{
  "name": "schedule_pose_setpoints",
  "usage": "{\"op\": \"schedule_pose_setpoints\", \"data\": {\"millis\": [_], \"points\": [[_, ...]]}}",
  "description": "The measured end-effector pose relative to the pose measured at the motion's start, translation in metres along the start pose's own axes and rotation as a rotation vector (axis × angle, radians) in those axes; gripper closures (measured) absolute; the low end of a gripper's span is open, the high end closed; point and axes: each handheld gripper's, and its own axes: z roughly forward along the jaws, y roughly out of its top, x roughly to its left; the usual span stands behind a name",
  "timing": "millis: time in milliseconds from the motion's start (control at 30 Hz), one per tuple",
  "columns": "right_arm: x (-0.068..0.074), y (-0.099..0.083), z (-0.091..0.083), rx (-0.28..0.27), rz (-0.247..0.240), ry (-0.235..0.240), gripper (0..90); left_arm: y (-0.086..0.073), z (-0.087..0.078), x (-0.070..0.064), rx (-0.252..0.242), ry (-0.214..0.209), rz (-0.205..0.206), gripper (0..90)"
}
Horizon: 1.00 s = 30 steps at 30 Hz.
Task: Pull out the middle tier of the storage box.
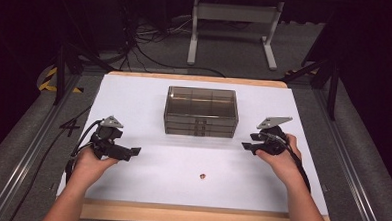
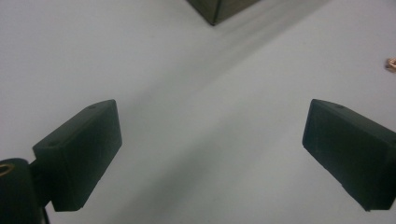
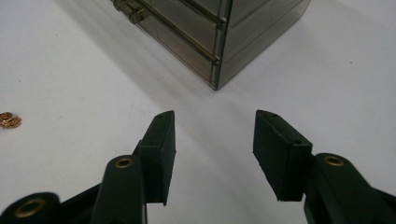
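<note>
White paper covers the counter (image 1: 149,93), and on it, going left to right, the left tool (image 1: 132,152) hovers at about 9 o'clock from the counter's middle, its jaws spread wide with nothing between them, as the left gripper view confirms (image 2: 212,154). Next comes a small gold-coloured trinket (image 1: 202,176), too small to name more closely, lying alone at roughly 6 o'clock from the smoky translucent drawer box (image 1: 201,111) that stands at the middle of the counter toward 12 o'clock. Last is the right tool (image 1: 247,146), at about 3 o'clock, its jaws parted more narrowly and also empty (image 3: 215,149). The relation that matters: the trinket lies between the two tools and nearer the person than either, at about 4 o'clock from the left tool and about 8 o'clock from the right one. It looks slightly nearer the right tool, though the difference is small. In the right gripper view it sits far at 9 o'clock (image 3: 9,120), so that tool points at the box corner, not at it; in the left gripper view it peeps in at the 3 o'clock edge (image 2: 391,64). The piece is compact, with no long axis to align with.
</note>
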Motion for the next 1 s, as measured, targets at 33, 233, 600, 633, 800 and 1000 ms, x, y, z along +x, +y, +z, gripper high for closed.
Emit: {"op": "schedule_pose_setpoints", "data": {"millis": [33,233,600,633,800,1000], "points": [[0.000,-0.001,-0.001,-0.004,0.002,0.004,50.0,0.000,-0.001,-0.002,-0.007,0.000,0.004,4.6],[0.001,0.002,-0.002,-0.033,-0.002,0.026,50.2,0.002,-0.008,-0.003,-0.029,0.001,0.006,4.6],[0.011,0.000,-0.001,-0.085,-0.081,-0.058,51.7,0.001,-0.011,-0.001,-0.043,0.003,-0.004,4.9],[0.011,0.000,-0.002,-0.092,-0.087,-0.070,51.8,0.001,-0.011,-0.001,-0.043,0.003,-0.004,4.9],[0.014,-0.006,-0.004,-0.136,-0.119,-0.122,53.2,0.000,-0.012,0.000,-0.042,0.006,-0.007,5.0],[0.017,-0.016,0.001,-0.161,-0.140,-0.146,53.1,0.000,-0.013,0.001,-0.042,0.009,-0.005,5.1]]}}
